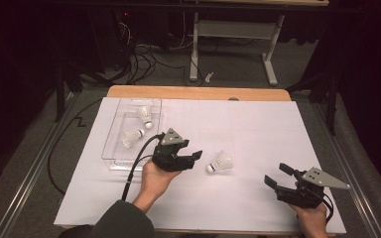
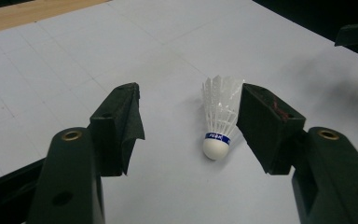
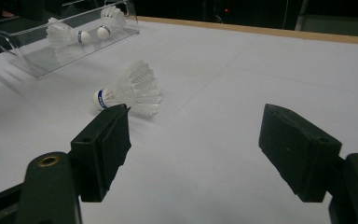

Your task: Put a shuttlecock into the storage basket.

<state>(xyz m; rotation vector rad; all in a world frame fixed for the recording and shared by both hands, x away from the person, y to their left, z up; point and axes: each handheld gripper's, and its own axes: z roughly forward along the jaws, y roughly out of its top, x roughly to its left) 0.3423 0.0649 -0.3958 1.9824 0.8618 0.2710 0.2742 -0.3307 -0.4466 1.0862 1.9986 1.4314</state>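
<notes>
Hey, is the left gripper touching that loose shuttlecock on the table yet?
Apart. In the high view, white table shows between the left gripper and the shuttlecock; its jaws stand open.

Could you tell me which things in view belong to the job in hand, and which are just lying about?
Belonging to the job:
- loose shuttlecock on the white sheet
- clear tray holding two shuttlecocks
- left gripper, jaws open toward the loose one
- right gripper, jaws open

Lying about:
- cables on the floor
- desk frame behind
</notes>
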